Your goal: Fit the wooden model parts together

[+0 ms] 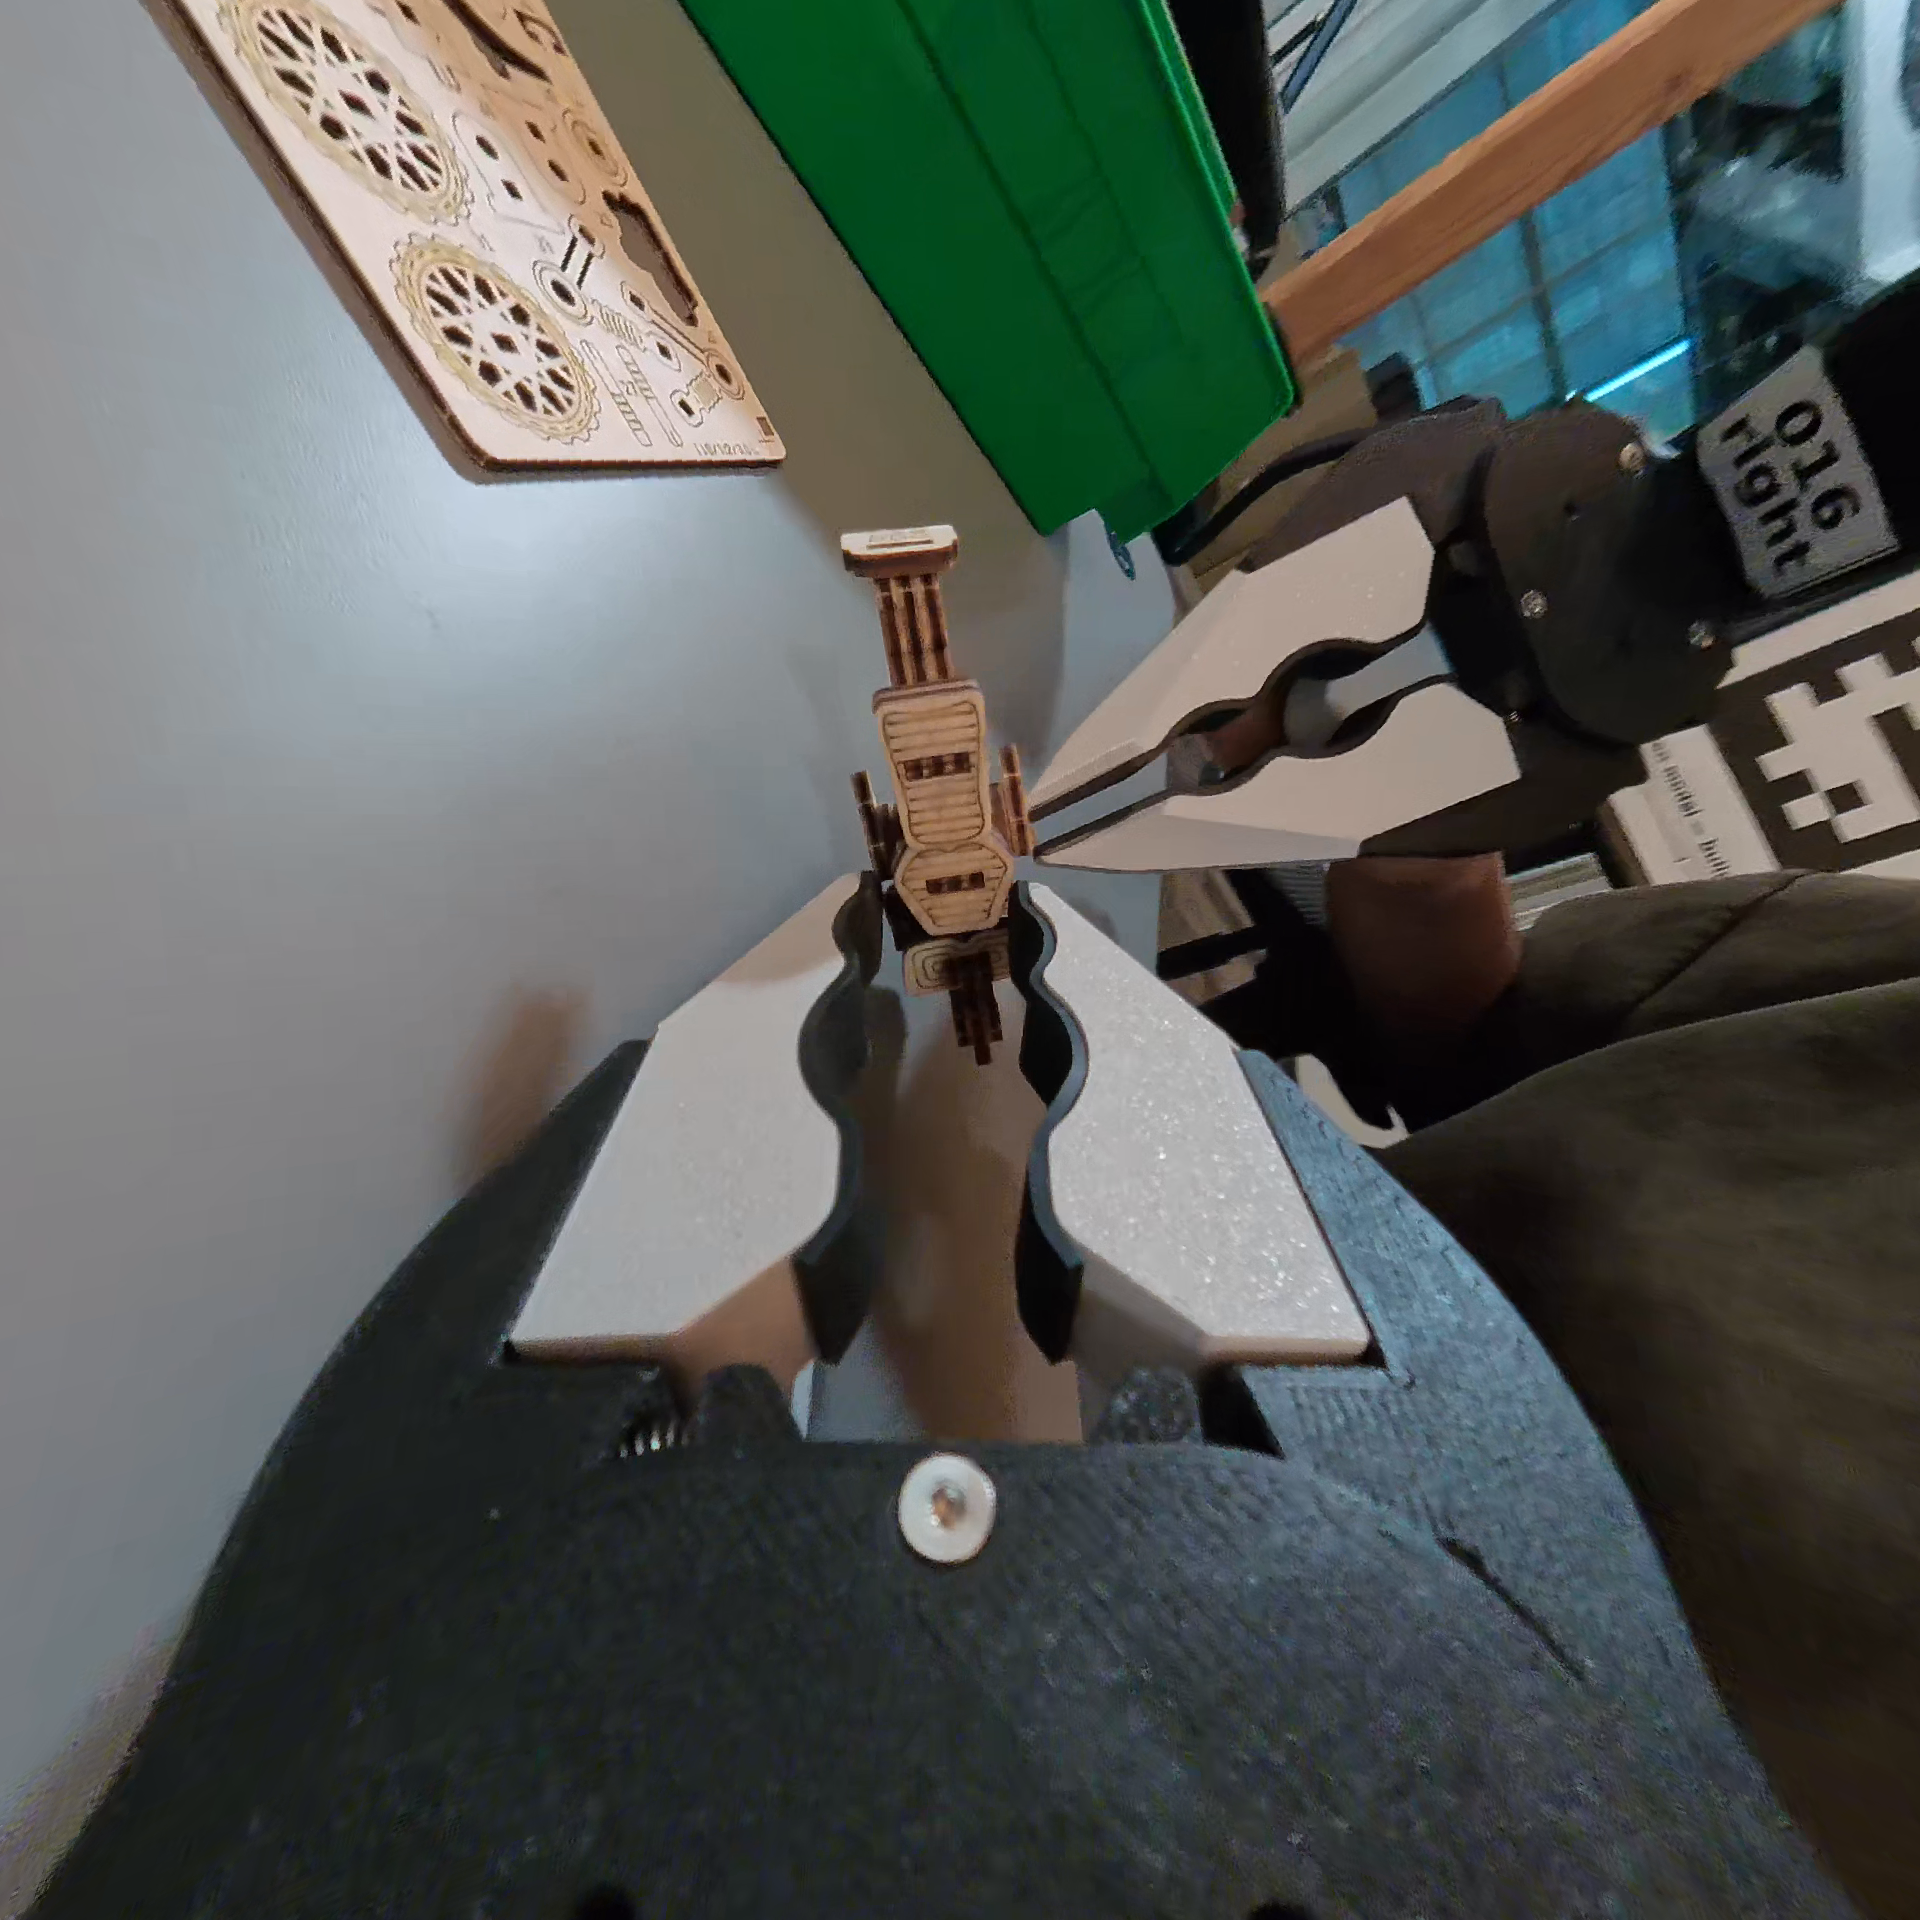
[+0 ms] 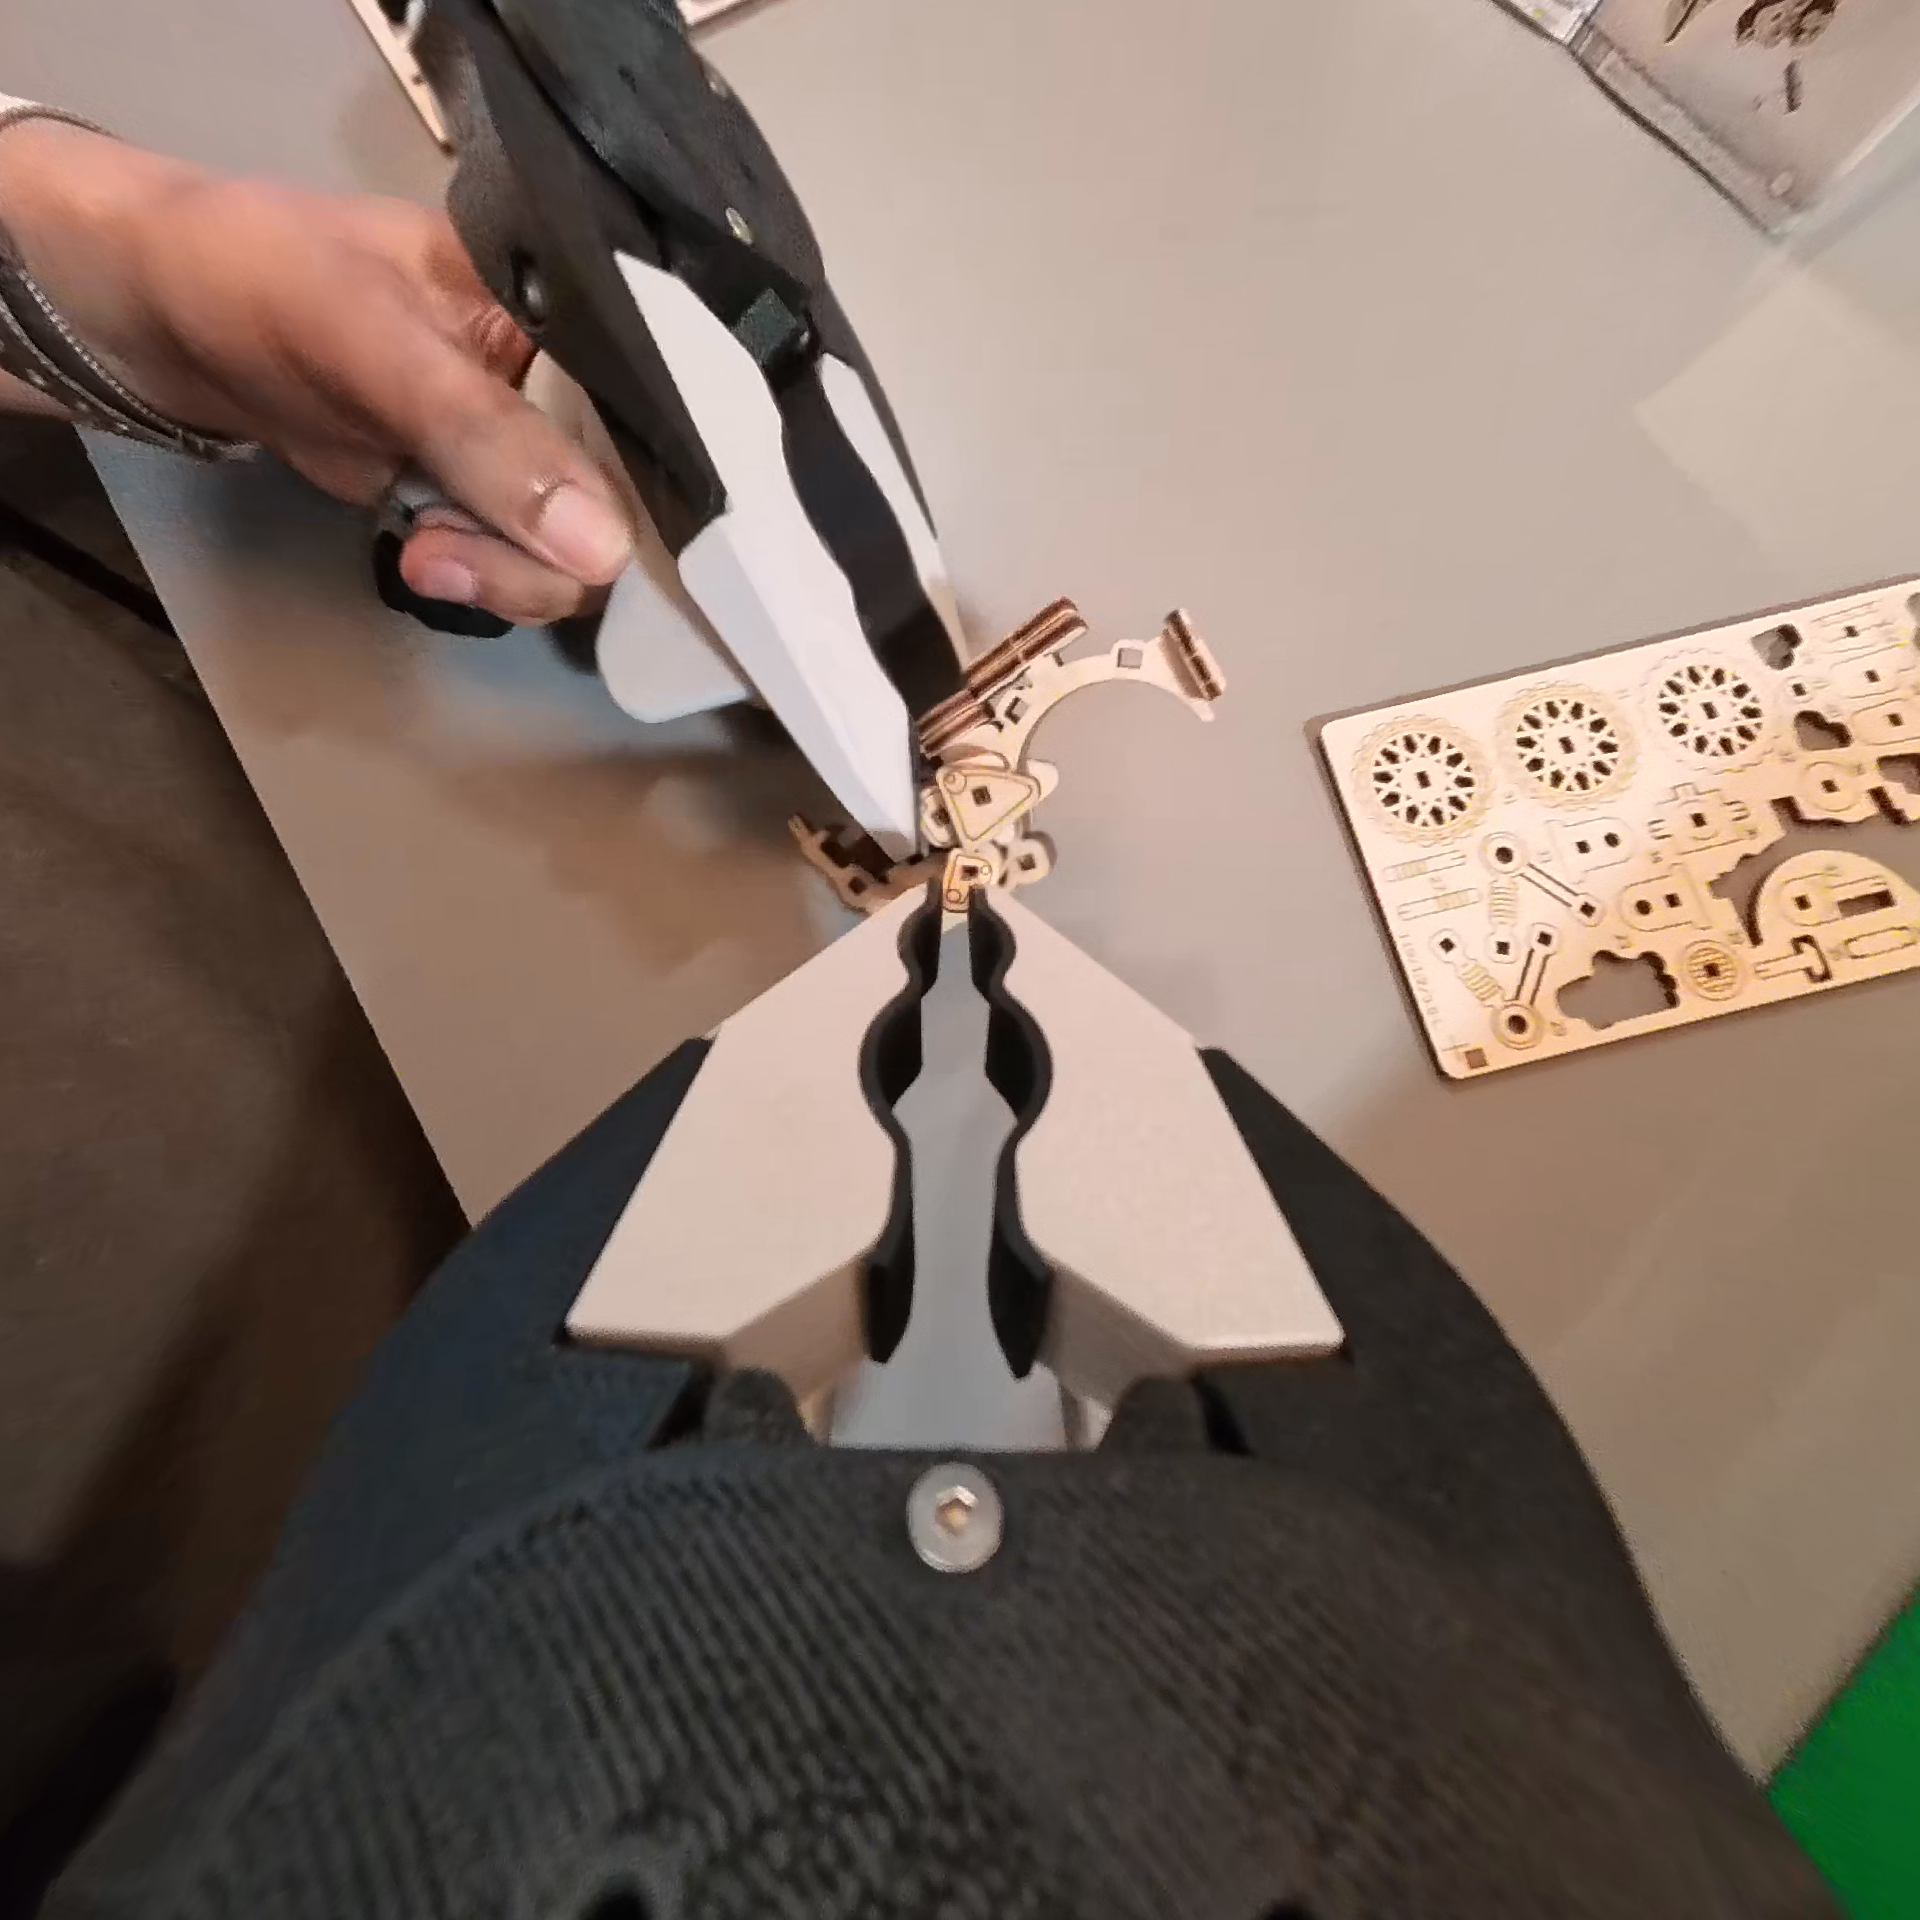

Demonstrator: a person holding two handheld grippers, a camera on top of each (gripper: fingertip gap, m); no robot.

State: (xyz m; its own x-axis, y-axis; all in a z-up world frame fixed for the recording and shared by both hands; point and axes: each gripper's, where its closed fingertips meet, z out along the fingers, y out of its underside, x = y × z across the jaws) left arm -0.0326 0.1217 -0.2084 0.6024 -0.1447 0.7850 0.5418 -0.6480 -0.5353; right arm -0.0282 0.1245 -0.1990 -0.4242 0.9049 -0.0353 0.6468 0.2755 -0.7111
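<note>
Left gripper [image 1: 940,914] clamped shut on the wooden model, fingers pointing toward 12 o'clock. Right gripper [image 1: 1029,836] entering from 3 o'clock, tips nearly closed, pinching a small wooden piece at the model's side. Bare hand [image 2: 312,353] wrapped round the left gripper's handle.

Pale wooden model [image 1: 940,821], green bin [image 1: 997,239], grey table [image 2: 1299,364]

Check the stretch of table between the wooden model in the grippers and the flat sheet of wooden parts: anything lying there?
No. In the right wrist view, only bare grey table separates the wooden model from the parts sheet.
</note>
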